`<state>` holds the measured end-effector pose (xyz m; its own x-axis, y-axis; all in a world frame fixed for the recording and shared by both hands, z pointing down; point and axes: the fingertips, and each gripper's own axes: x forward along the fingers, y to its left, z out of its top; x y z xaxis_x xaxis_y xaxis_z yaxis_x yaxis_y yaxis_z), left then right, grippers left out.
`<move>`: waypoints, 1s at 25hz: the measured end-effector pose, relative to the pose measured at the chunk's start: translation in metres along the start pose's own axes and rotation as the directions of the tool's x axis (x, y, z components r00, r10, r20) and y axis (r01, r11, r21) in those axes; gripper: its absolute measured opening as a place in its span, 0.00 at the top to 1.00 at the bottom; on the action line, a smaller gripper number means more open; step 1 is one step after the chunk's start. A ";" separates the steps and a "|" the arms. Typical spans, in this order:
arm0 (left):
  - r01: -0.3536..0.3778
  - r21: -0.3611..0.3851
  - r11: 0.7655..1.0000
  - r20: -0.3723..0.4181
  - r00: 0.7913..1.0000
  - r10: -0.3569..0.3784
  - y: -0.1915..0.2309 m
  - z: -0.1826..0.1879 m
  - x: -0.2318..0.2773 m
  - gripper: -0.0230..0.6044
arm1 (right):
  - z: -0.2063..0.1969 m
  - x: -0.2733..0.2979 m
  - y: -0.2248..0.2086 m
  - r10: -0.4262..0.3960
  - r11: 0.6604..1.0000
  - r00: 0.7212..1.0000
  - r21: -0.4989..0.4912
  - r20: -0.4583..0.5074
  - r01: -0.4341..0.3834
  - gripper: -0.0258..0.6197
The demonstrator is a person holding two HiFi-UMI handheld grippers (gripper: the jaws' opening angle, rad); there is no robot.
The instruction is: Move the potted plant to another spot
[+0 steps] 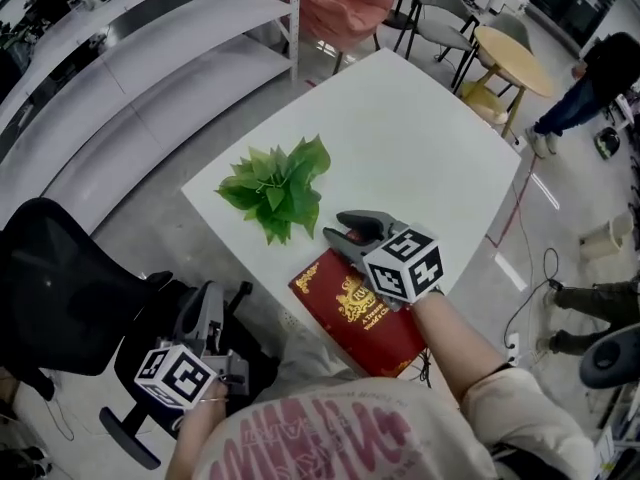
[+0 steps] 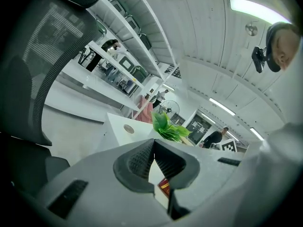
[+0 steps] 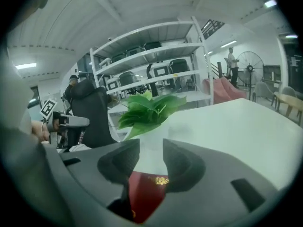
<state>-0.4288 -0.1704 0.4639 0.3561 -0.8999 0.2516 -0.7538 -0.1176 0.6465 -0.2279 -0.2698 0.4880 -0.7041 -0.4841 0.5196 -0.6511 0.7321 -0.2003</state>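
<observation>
**Head view:** 1 potted plant [image 1: 277, 190] is seen on the near-left part of the white desk [image 1: 430, 128]. Only leaves show; the pot is hidden under them. 1 red book [image 1: 358, 316] lies at the near edge. The right claw [image 1: 345, 234] is held over the book's far end, just right of the plant and not touching it. The left claw [image 1: 208, 303] is kept low, off the desk, near-left.

**Left gripper view:** the left claw [image 2: 154, 143] is seen w/ tips together and nothing between. The plant [image 2: 168, 126] stands well ahead.

**Right gripper view:** the right claw [image 3: 151, 148] is seen w/ jaws a little apart and nothing in the gap. The plant [image 3: 149, 110] stands straight ahead, w/ a pale shape under the leaves, prob. the pot.

**Handling (judged):** prob. light. The leaves are soft and would give or tear, so no hold should be taken there. The pot wall, low down, is the place to grip; it may be smooth and could slip.

**Count:** 1 plant, 1 book, 1 desk, 2 claws.
</observation>
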 end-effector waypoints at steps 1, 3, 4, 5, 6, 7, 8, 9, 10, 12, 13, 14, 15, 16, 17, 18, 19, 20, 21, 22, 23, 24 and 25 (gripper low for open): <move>-0.004 -0.002 1.000 -0.007 1.000 0.004 0.003 -0.001 0.002 0.96 | -0.001 0.005 -0.002 0.019 1.000 1.000 -0.011 -0.019 -0.019 0.68; -0.015 -0.008 1.000 -0.017 1.000 0.015 0.010 -0.002 0.003 0.96 | -0.003 0.016 -0.003 0.051 0.998 0.997 -0.039 -0.057 -0.053 0.55; -0.020 -0.011 1.000 -0.021 1.000 0.020 0.013 -0.002 0.004 0.96 | -0.004 0.021 -0.002 0.064 0.996 0.995 -0.053 -0.073 -0.068 0.47; -0.025 -0.014 1.000 -0.024 0.999 0.024 0.016 -0.002 0.004 0.96 | -0.004 0.026 -0.002 0.077 0.995 0.993 -0.063 -0.084 -0.083 0.40; -0.029 -0.017 0.999 -0.026 0.999 0.029 0.018 -0.002 0.004 0.96 | -0.003 0.031 -0.001 0.088 0.993 0.992 -0.069 -0.090 -0.094 0.35; -0.033 -0.020 0.999 -0.028 0.999 0.033 0.020 -0.003 0.004 0.96 | -0.002 0.035 0.000 0.092 0.992 0.992 -0.075 -0.090 -0.098 0.29; -0.038 -0.024 0.999 -0.028 0.999 0.037 0.022 -0.003 0.003 0.96 | -0.001 0.040 0.000 0.087 0.992 0.992 -0.085 -0.089 -0.094 0.23; -0.042 -0.029 0.999 -0.028 0.999 0.041 0.024 -0.004 0.002 0.96 | 0.001 0.045 -0.001 0.078 0.991 0.993 -0.100 -0.088 -0.086 0.20; -0.046 -0.034 0.998 -0.028 0.999 0.045 0.026 -0.005 0.001 0.96 | 0.002 0.049 -0.001 0.071 0.990 0.994 -0.116 -0.088 -0.081 0.18; -0.055 -0.041 0.998 -0.029 0.998 0.054 0.031 -0.007 -0.001 0.96 | 0.005 0.057 0.002 0.081 0.988 0.993 -0.126 -0.086 -0.092 0.15; -0.059 -0.044 0.997 -0.030 0.998 0.058 0.033 -0.008 -0.002 0.96 | 0.007 0.061 0.004 0.097 0.987 0.992 -0.120 -0.083 -0.106 0.14; -0.065 -0.046 0.997 -0.030 0.998 0.063 0.036 -0.009 -0.003 0.96 | 0.009 0.065 0.007 0.112 0.986 0.991 -0.113 -0.079 -0.120 0.12; -0.071 -0.048 0.996 -0.030 0.997 0.069 0.038 -0.009 -0.004 0.96 | 0.011 0.069 0.009 0.124 0.985 0.990 -0.110 -0.074 -0.131 0.11; -0.076 -0.051 0.996 -0.029 0.997 0.074 0.040 -0.009 -0.005 0.96 | 0.013 0.072 0.011 0.131 0.984 0.989 -0.113 -0.069 -0.139 0.09; -0.080 -0.053 0.995 -0.028 0.997 0.079 0.042 -0.010 -0.005 0.96 | 0.015 0.075 0.013 0.139 0.982 0.988 -0.117 -0.063 -0.145 0.08; -0.083 -0.056 0.995 -0.026 0.996 0.081 0.043 -0.010 -0.006 0.96 | 0.018 0.078 0.016 0.148 0.981 0.987 -0.120 -0.056 -0.154 0.06; -0.085 -0.057 0.995 -0.024 0.996 0.084 0.044 -0.010 -0.007 0.96 | 0.020 0.080 0.018 0.158 0.979 0.986 -0.120 -0.051 -0.163 0.05; -0.087 -0.058 0.995 -0.023 0.996 0.086 0.045 -0.010 -0.008 0.96 | 0.023 0.082 0.019 0.166 0.978 0.985 -0.119 -0.045 -0.170 0.05; -0.089 -0.058 0.994 -0.022 0.996 0.088 0.046 -0.010 -0.008 0.96 | 0.025 0.084 0.021 0.171 0.978 0.984 -0.117 -0.041 -0.175 0.05; -0.092 -0.060 0.994 -0.021 0.996 0.090 0.047 -0.010 -0.009 0.96 | 0.026 0.086 0.022 0.174 0.977 0.984 -0.116 -0.038 -0.177 0.05; -0.093 -0.061 0.994 -0.021 0.996 0.092 0.048 -0.010 -0.009 0.96 | 0.027 0.088 0.022 0.174 0.977 0.984 -0.115 -0.035 -0.177 0.05; -0.093 -0.062 0.994 -0.020 0.996 0.092 0.048 -0.011 -0.009 0.96 | 0.028 0.090 0.022 0.174 0.978 0.984 -0.115 -0.033 -0.176 0.05; -0.093 -0.064 0.994 -0.020 0.996 0.092 0.048 -0.012 -0.010 0.96 | 0.029 0.091 0.022 0.174 0.978 0.984 -0.115 -0.032 -0.177 0.05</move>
<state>-0.4623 -0.1625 0.5012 0.2961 -0.8984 0.3244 -0.7471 -0.0062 0.6646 -0.3148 -0.3116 0.5071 -0.7974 -0.3337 0.5029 -0.4795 0.8563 -0.1921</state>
